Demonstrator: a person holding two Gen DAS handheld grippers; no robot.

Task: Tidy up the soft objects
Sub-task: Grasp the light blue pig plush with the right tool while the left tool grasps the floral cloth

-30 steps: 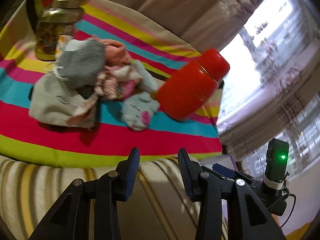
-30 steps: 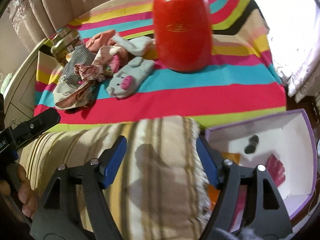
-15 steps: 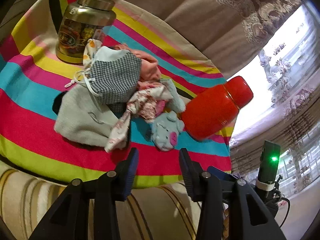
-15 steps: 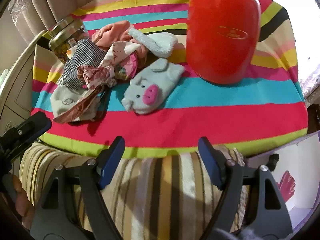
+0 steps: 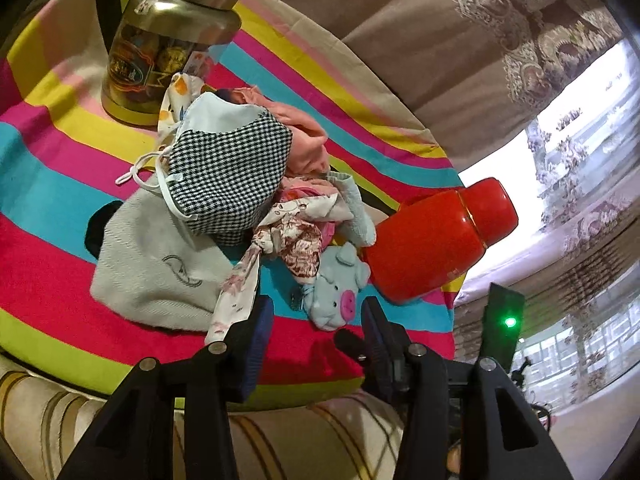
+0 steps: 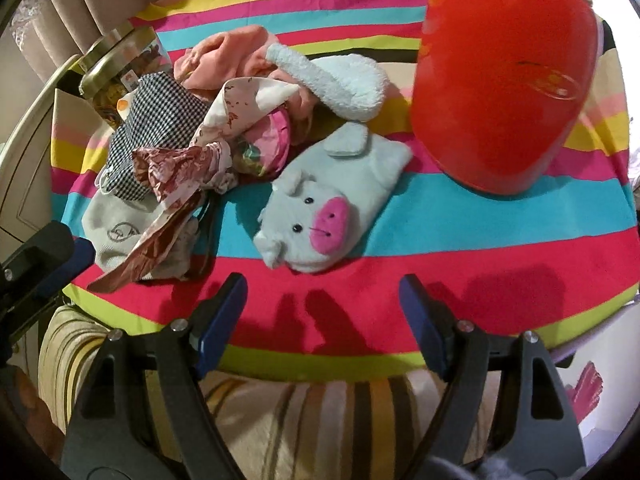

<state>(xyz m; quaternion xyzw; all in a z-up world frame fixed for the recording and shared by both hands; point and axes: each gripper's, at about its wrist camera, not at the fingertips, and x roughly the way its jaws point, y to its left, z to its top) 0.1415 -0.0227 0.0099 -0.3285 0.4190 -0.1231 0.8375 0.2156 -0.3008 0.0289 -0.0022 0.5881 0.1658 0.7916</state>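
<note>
A heap of soft things lies on the striped cloth [image 6: 480, 224]. It holds a houndstooth face mask [image 5: 228, 176], a grey towel [image 5: 156, 268], a pink garment [image 6: 232, 52], a floral cloth [image 6: 180, 168] and a fluffy pale-blue sock [image 6: 336, 80]. A pale-blue pig mitten [image 6: 328, 208] lies apart at the heap's near right. My left gripper [image 5: 316, 312] is open just short of the pig mitten [image 5: 336, 292]. My right gripper [image 6: 322, 284] hovers over the pink stripe in front of the pig, its jaws opening with nothing between them.
A tall red jar [image 6: 500, 80] stands right of the pig, and a gold-lidded tin [image 5: 160, 44] behind the heap. A striped cushion [image 6: 300, 420] borders the cloth's near edge. A white box [image 6: 600, 380] lies at lower right. Curtains hang behind.
Both grippers have moved forward from over the cushion to the cloth's near edge, so the heap and pig mitten look larger. The right gripper left the box area and its jaws stand wider.
</note>
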